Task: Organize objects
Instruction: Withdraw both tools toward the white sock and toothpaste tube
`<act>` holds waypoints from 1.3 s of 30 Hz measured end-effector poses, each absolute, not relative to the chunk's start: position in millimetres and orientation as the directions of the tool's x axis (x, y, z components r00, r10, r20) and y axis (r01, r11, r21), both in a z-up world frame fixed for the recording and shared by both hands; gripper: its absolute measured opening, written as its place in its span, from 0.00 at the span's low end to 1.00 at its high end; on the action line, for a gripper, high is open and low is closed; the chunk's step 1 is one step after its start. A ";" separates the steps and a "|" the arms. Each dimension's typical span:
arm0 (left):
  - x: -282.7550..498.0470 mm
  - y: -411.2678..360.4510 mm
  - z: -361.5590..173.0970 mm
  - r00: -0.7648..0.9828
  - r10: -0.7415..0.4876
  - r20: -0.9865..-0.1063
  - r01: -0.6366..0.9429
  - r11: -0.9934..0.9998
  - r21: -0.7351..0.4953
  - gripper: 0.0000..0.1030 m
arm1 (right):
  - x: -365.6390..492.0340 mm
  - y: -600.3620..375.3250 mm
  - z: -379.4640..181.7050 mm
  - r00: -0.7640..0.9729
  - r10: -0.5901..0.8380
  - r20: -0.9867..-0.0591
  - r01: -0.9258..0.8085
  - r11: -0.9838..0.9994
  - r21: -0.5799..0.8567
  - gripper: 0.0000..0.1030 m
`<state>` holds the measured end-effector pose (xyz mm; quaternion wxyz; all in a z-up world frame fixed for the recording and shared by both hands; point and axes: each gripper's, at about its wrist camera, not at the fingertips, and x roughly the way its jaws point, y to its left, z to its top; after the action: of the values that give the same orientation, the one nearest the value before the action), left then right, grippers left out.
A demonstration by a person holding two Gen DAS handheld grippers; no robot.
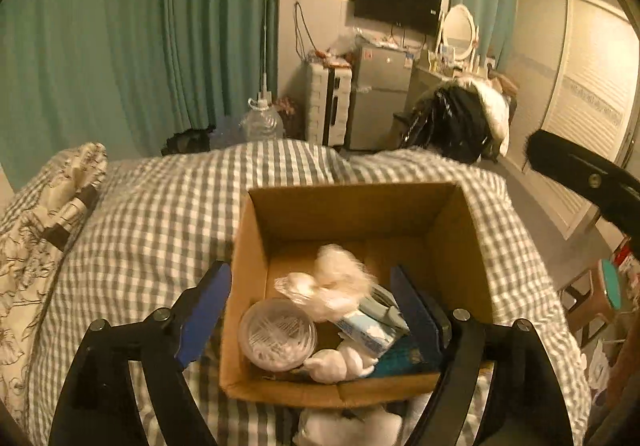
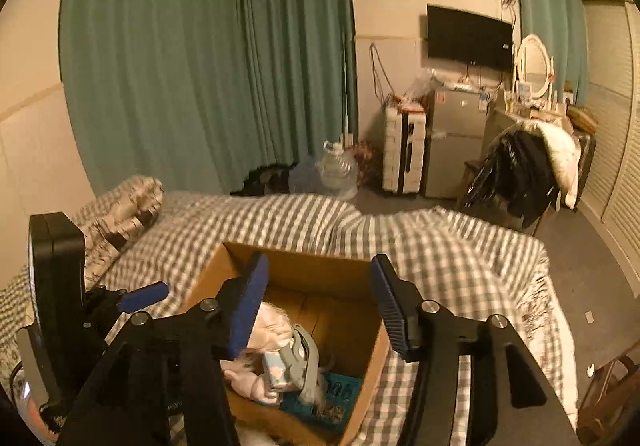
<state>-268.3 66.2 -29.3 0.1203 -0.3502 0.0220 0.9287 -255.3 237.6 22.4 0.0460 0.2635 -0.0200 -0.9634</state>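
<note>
An open cardboard box (image 1: 352,205) sits on the checked bed cover. In it lie a round clear plastic container (image 1: 278,334), white fluffy items (image 1: 340,274), a small light-blue carton (image 1: 368,330) and a teal packet (image 1: 400,358). My left gripper (image 1: 310,310) is open, its jaws straddling the box's left wall and its contents, holding nothing. My right gripper (image 2: 320,310) is open and empty above the same box (image 2: 316,274). There the carton (image 2: 276,370), a grey clip (image 2: 300,358) and the teal packet (image 2: 324,402) show. The left gripper's body (image 2: 60,286) shows at the left.
The bed with the grey-white checked cover (image 1: 160,213) fills the foreground, with a patterned pillow (image 1: 48,213) at left. Beyond are green curtains, a water jug (image 2: 336,169), a suitcase, a small fridge (image 2: 456,141) and a chair with clothes (image 2: 528,169). A stool (image 1: 596,298) stands at right.
</note>
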 end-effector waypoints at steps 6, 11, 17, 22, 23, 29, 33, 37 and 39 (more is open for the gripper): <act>-227.4 52.5 5.4 -0.770 0.176 -0.614 -0.220 -0.975 -0.004 0.94 | -205.7 236.0 64.7 -0.885 -0.053 -0.463 0.060 -0.998 0.000 0.66; -195.0 34.1 22.1 -0.798 0.149 -0.584 -0.194 -0.981 0.014 1.00 | -165.2 232.0 79.2 -0.890 -0.029 -0.456 0.052 -0.998 -0.038 0.76; -159.3 11.8 16.2 -0.812 0.125 -0.570 -0.161 -0.987 0.012 1.00 | -130.7 222.7 55.6 -0.870 0.034 -0.491 0.013 -0.996 -0.093 0.88; -138.8 2.7 -17.3 -0.821 0.108 -0.560 -0.124 -0.992 -0.010 1.00 | -126.2 218.9 7.1 -0.817 0.047 -0.574 -0.011 -0.998 -0.066 0.90; -137.8 2.9 -24.6 -0.819 0.102 -0.564 -0.116 -0.993 -0.011 1.00 | -124.1 219.2 -8.2 -0.807 0.063 -0.588 -0.029 -0.997 -0.067 0.90; -141.7 15.1 -94.1 -0.732 0.101 -0.674 -0.130 -0.992 -0.008 1.00 | -139.8 226.7 -84.9 -0.706 0.121 -0.698 -0.099 -0.992 -0.072 0.91; -151.1 29.5 -125.1 -0.645 0.040 -0.763 -0.125 -0.991 0.054 1.00 | -142.8 226.9 -104.0 -0.674 0.118 -0.729 -0.104 -0.992 -0.065 0.90; -153.0 29.5 -128.8 -0.633 0.068 -0.771 -0.128 -0.992 0.017 1.00 | -141.7 230.6 -104.4 -0.673 0.119 -0.730 -0.115 -0.992 -0.056 0.90; -156.8 30.8 -130.2 -0.621 0.072 -0.780 -0.124 -0.992 0.007 1.00 | -143.4 232.0 -108.5 -0.661 0.121 -0.740 -0.121 -0.991 -0.053 0.90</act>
<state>-156.8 30.8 -130.2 0.0544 -0.4319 0.0297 0.8998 -143.4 232.0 -108.5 -0.0664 0.4062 -0.0005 -0.9114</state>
